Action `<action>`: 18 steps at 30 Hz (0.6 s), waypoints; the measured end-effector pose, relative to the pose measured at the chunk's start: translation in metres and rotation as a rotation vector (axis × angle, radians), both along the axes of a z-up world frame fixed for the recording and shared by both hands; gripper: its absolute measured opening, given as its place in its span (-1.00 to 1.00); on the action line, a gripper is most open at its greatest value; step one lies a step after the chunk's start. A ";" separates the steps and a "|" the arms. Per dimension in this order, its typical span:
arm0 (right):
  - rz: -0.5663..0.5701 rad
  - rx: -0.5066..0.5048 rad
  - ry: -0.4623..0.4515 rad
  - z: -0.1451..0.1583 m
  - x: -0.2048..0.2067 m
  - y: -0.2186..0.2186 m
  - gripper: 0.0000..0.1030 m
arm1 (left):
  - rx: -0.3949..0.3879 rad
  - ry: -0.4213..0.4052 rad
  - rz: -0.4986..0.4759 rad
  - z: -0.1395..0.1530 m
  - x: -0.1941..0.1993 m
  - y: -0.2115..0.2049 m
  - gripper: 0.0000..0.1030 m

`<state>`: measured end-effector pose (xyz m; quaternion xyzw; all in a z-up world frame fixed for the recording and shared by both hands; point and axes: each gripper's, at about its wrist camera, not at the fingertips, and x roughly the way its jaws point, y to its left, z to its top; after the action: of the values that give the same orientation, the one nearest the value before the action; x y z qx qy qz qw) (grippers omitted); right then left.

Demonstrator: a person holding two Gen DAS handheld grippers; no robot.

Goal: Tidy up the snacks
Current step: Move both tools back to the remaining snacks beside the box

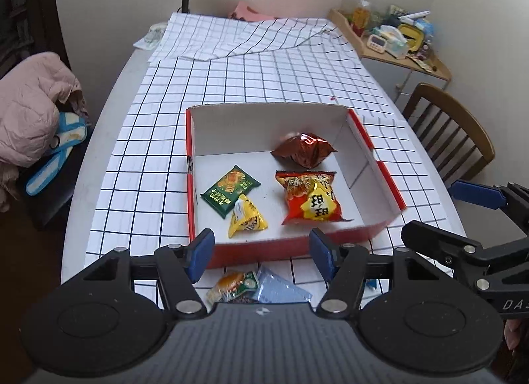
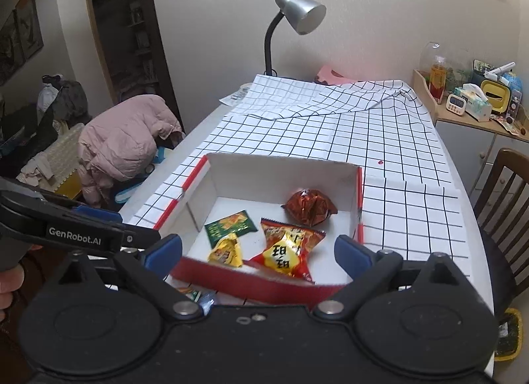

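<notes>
Worktop (image 1: 139, 139): covered by a white cloth with a black grid; it carries the box and the loose snacks.
Box (image 1: 264, 247): the landmark; shallow cardboard tray, red outside, white inside, open on top, sitting on the cloth just beyond both tongs.
Left tongs (image 1: 258, 251): blue pads apart, nothing between them, held above the box's near wall.
Right tongs (image 2: 258, 251): pads spread wide, empty, also at the box's near wall.
Red-and-yellow bag (image 1: 310, 199): puffy, glossy, largest snack; inside the box, toward its near right part.
Brown foil bag (image 1: 304, 151): crinkled and shiny; inside the box, behind the red-and-yellow bag.
Green packet (image 1: 229, 189): flat, dark green with an orange print; inside the box, left of centre.
Yellow pouch (image 1: 246, 220): small, pyramid-shaped; inside the box, touching the green packet's near corner.
Loose packets (image 1: 238, 285): an orange-and-green one and a pale blue one beside it, outside the box, just in front of its near wall, partly hidden under the left tongs.
Risk: probably these two go in next; they overlap, so one pinch may drag both or let the slick blue one slip.
Risk: a low reach could knock the light box's near wall and shove it.
</notes>
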<state>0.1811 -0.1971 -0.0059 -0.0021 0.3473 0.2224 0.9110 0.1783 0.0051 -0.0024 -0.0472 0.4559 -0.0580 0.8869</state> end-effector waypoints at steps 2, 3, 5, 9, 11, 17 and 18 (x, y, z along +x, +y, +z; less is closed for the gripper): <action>0.011 0.004 -0.011 -0.001 -0.011 0.000 0.98 | -0.008 -0.017 -0.003 -0.001 -0.012 0.002 0.40; 0.019 0.006 -0.013 -0.002 -0.016 0.000 0.98 | -0.015 -0.026 -0.003 -0.002 -0.018 0.003 0.46; 0.033 0.004 -0.016 -0.006 -0.028 0.001 0.98 | -0.023 -0.035 -0.001 -0.004 -0.028 0.004 0.51; 0.057 0.007 -0.014 -0.016 -0.046 0.003 0.99 | -0.043 -0.034 0.007 -0.013 -0.043 0.008 0.65; 0.069 0.006 -0.014 -0.023 -0.053 0.003 0.99 | -0.048 -0.027 0.019 -0.021 -0.051 0.011 0.76; 0.150 -0.017 0.036 -0.056 -0.071 0.011 0.99 | -0.052 0.069 0.082 -0.056 -0.056 0.019 0.76; 0.161 -0.028 0.046 -0.062 -0.073 0.014 0.99 | -0.047 0.088 0.089 -0.063 -0.056 0.019 0.76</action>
<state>0.1083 -0.1835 -0.0678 -0.0375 0.3701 0.2900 0.8818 0.1222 0.0242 -0.0653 -0.0908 0.4902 -0.0270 0.8664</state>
